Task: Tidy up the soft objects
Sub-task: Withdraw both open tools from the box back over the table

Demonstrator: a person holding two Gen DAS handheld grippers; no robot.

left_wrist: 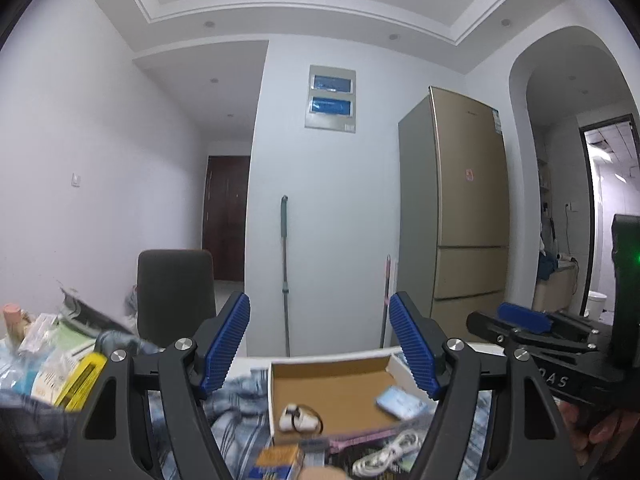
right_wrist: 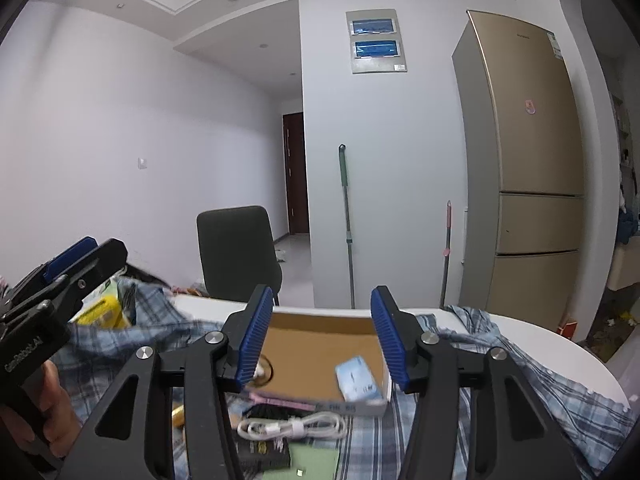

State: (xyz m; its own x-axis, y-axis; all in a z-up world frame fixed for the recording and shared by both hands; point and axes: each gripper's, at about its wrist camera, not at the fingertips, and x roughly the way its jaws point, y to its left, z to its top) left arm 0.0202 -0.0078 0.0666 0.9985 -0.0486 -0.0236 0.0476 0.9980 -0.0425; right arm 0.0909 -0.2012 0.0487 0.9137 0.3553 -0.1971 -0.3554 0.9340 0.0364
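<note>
Hovering over the cluttered table, we hold both grippers empty above the open cardboard box [right_wrist: 320, 336].

Our left gripper [left_wrist: 320, 346] and right gripper [right_wrist: 322, 334] stand with jaws parted, grasping nothing. We see the plaid shirt [right_wrist: 516, 376] spread under the box, a tissue pack [right_wrist: 357, 378] inside it, and a white cable [right_wrist: 292, 428] lying just in front.

**Colours and patterns on and around the tabletop**

A blue-and-white plaid shirt [right_wrist: 500, 364] is spread over the white tabletop [right_wrist: 568, 344]. The open box [right_wrist: 320, 344] is brown inside, with a pale blue packet [right_wrist: 358, 380] in it. A white cable [right_wrist: 292, 428] is coiled nearby. Ribbed blue pads on black frames are seen on the left gripper [left_wrist: 320, 348] and right gripper [right_wrist: 322, 336]. The fridge [right_wrist: 532, 160] is gold.
</note>
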